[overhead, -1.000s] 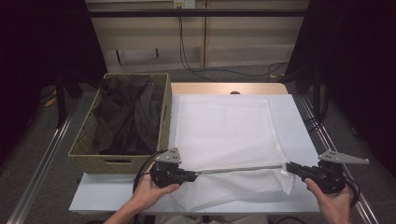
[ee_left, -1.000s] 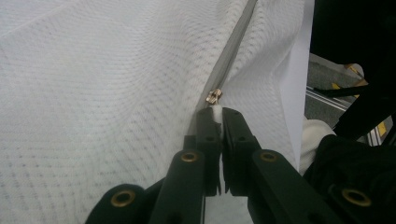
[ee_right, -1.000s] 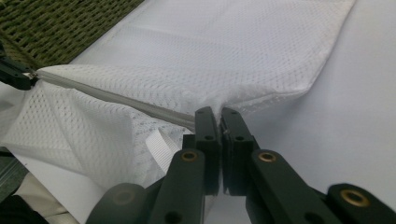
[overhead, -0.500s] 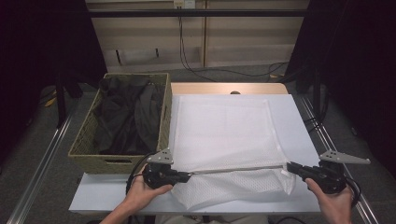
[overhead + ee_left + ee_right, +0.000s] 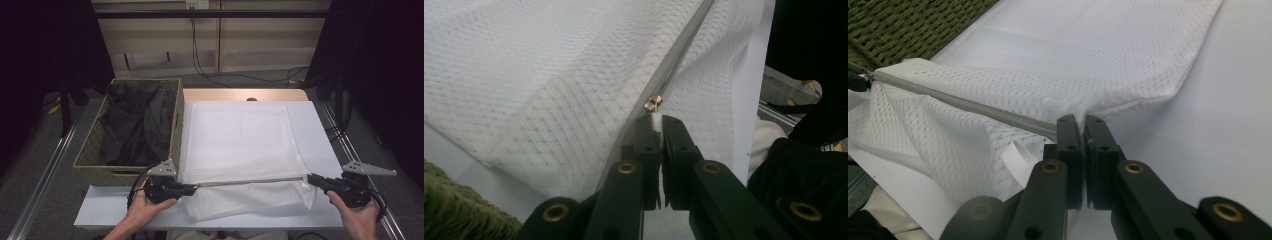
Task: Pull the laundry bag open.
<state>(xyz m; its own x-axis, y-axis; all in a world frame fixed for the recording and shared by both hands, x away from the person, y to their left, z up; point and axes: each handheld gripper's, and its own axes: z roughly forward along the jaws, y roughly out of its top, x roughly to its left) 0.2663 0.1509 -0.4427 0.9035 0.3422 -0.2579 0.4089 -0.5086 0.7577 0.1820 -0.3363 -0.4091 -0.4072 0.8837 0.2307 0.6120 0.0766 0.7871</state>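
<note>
The zipper (image 5: 250, 182) along the near edge of the white mesh laundry bag (image 5: 240, 150), which lies flat on the desk (image 5: 320, 130) beside the wicker basket (image 5: 95, 160), looks mid-pull. The left gripper (image 5: 655, 122) pinches the slider tab with fingers closed; the right gripper (image 5: 1082, 122) clamps the bag's far corner. The next move likely calls for steady tension while sliding.

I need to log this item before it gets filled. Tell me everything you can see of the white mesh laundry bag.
The white mesh laundry bag lies flat on the white table, beside the woven basket. It looks like soft netted fabric. Its near edge is lifted and folded, and a grey zipper runs taut along it. The left gripper pinches the end by the small metal zipper pull; the right gripper pinches the other end. A white strap shows beneath.
</note>
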